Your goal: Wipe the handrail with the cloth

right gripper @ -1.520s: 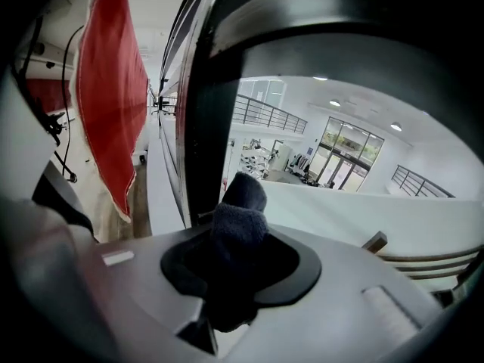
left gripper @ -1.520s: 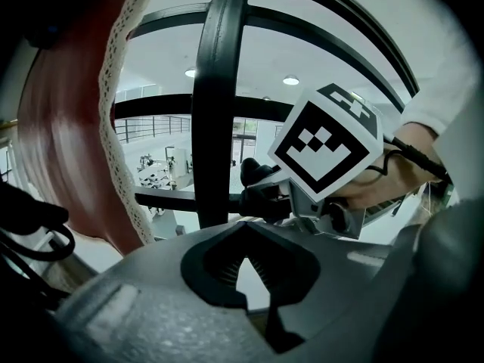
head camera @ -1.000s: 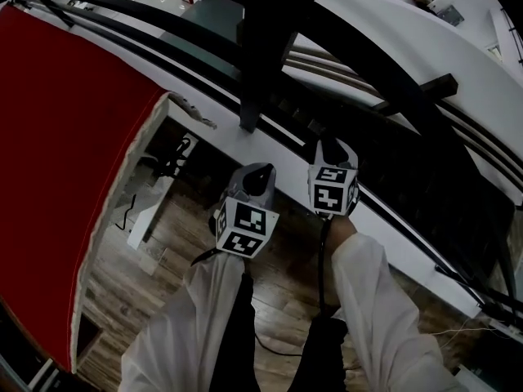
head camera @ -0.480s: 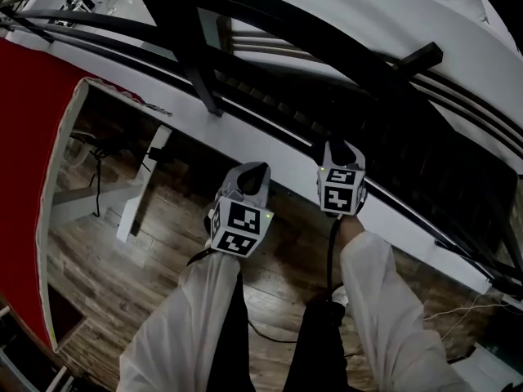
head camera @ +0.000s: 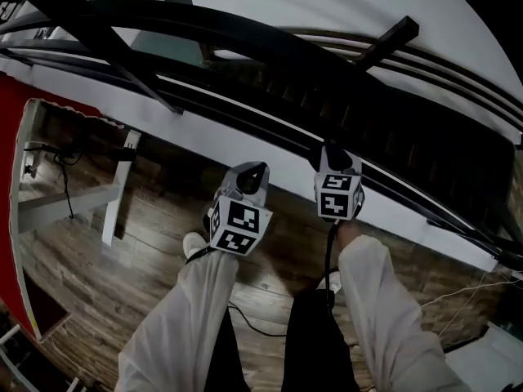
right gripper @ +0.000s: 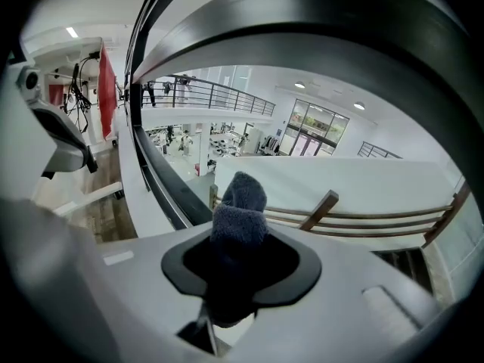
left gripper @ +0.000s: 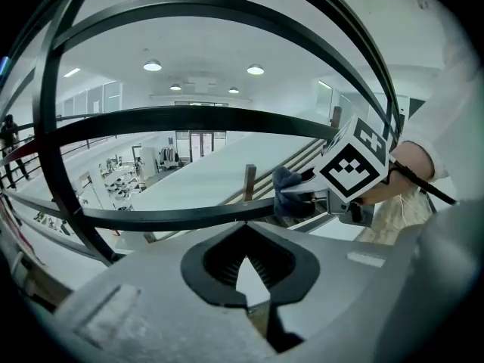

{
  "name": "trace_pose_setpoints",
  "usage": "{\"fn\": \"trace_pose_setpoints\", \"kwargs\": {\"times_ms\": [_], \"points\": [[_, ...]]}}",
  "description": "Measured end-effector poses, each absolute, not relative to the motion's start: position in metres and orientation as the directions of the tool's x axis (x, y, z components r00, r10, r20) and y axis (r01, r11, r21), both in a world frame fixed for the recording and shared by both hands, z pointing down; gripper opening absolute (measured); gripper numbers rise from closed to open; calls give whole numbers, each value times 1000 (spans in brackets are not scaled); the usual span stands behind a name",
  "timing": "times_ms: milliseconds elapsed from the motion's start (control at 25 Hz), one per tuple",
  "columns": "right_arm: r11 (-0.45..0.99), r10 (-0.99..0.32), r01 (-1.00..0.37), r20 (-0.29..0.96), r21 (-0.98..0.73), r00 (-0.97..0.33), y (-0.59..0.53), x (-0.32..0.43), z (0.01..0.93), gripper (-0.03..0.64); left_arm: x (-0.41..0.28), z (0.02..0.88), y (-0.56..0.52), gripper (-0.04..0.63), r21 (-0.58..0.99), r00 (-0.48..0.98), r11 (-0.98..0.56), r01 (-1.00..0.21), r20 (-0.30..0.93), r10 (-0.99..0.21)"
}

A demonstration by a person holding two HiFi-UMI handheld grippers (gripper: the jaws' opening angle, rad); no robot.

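Observation:
The black handrail curves across the top of the head view, with thinner black bars below it. My right gripper is shut on a dark blue-grey cloth, whose tip sticks out past the jaws. In the left gripper view the cloth rests against a lower black bar, beside the right gripper's marker cube. A broad rail arches close over the right gripper view. My left gripper hangs just left of the right one, shut and holding nothing, its jaws short of the bar.
A white ledge runs under the railing, with wooden floor on my side. A red panel shows at the left edge, white frame legs beside it. A cable trails by my feet. Wooden posts stand beyond.
The head view has swung along the railing: the red panel has slid almost out at the left. Both grippers stay side by side, the right one still shut on the cloth.

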State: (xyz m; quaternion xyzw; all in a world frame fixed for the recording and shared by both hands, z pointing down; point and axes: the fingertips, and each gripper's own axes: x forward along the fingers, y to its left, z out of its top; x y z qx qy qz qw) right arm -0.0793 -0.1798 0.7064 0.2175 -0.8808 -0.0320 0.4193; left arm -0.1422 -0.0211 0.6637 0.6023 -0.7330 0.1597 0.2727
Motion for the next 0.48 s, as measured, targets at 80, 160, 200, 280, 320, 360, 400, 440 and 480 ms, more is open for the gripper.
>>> {"fn": "trace_pose_setpoints", "kwargs": {"times_ms": [80,160,200,280,320,360,400,440,480], "points": [[899,-417,-365,725,240,-548,-193,-54,707,104,-122,665,-38,0,95,-109,204,-974,591,-799],[895,-426,-372,722,247,-545,-208,-27,706,104,-98,666,-57,0,97,-90,181,-979,590,-803],[892,-432,-376,720,252,-543,-217,-13,705,104,-84,666,-69,0,99,-76,164,-981,587,-806],[883,-448,-391,718,260,-533,-233,14,704,104,-58,666,-92,0,102,-44,126,-987,582,-812],[877,-457,-403,718,263,-525,-241,27,703,104,-46,666,-102,0,104,-29,109,-989,580,-814],[870,-466,-417,719,264,-516,-248,40,703,104,-35,666,-111,0,105,-15,92,-990,578,-816],[863,-473,-431,720,264,-507,-254,54,704,104,-25,667,-119,0,106,-2,77,-991,575,-818],[857,-480,-442,722,264,-499,-260,67,704,104,-14,666,-127,0,105,8,63,-993,573,-819],[853,-485,-449,722,266,-494,-267,80,704,104,-3,666,-135,0,102,16,52,-993,571,-820]]}}
